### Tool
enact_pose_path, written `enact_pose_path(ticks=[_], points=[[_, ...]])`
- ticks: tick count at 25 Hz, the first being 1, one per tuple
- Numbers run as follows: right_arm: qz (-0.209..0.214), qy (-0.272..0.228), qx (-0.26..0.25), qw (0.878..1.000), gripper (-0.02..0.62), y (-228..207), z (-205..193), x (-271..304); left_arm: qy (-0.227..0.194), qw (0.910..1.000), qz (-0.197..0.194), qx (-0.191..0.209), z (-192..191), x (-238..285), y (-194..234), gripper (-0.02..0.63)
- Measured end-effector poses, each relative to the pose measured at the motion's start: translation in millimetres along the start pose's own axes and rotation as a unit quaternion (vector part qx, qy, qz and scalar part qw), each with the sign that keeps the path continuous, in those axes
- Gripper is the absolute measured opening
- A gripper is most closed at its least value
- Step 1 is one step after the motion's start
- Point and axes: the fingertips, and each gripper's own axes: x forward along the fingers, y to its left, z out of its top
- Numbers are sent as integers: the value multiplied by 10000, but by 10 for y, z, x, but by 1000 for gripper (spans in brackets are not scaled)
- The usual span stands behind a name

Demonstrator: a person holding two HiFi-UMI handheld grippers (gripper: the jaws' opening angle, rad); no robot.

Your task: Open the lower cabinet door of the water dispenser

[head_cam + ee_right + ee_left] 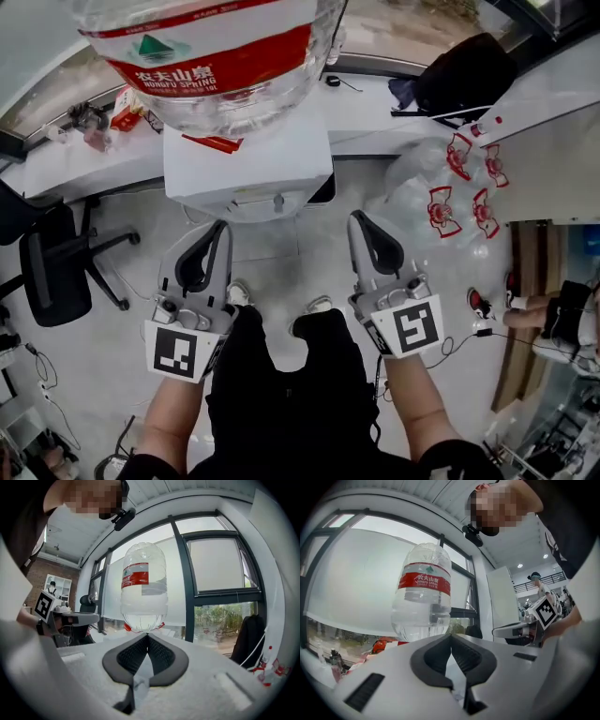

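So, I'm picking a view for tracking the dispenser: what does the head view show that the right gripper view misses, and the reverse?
Head view only: the dispenser's white body, the floor and the person's shoes. Right gripper view only: the dark-framed window and the trees outside. Both: the red-labelled water bottle, the left tongs and the right tongs, each shut and empty.

Open floor (281,255) before water dispenser (248,173), office chair (54,272) crowding left, empty bottles (422,187) crowding right

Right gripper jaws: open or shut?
Shut, empty. On the right gripper the pads meet at their tips in its own view, nothing between them.
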Motion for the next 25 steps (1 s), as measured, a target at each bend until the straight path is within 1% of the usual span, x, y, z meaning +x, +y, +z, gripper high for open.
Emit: enact_pose_path(ticks=[4,7,10,13,19,23,25], points=[[-8,-33,-6,10000,5,-78,-596,19,-32,10000,64,38,-539,-60,-46,9],[-21,-106,49,9999,5,-22,-936,135,-32,9997,175,153,-851,-67,10,9],[134,-182,78,9997,5,87,-1193,232,-80,9994,289,185,-1080,-46,48,9],[293,-157,86,9994,5,106,-1509,276,-86,9992,326,208,-1337,-48,41,9],[453,-90,18,9989,5,116,-2082,386,-38,9993,325,162,-1954,-32,88,9],[492,-9,-5,9988,5,100,-2384,405,68,9996,176,199,-2302,33,67,9],[522,-31,-18,9986,5,101,-2473,446,122,9997,95,181,-2436,86,78,9]])
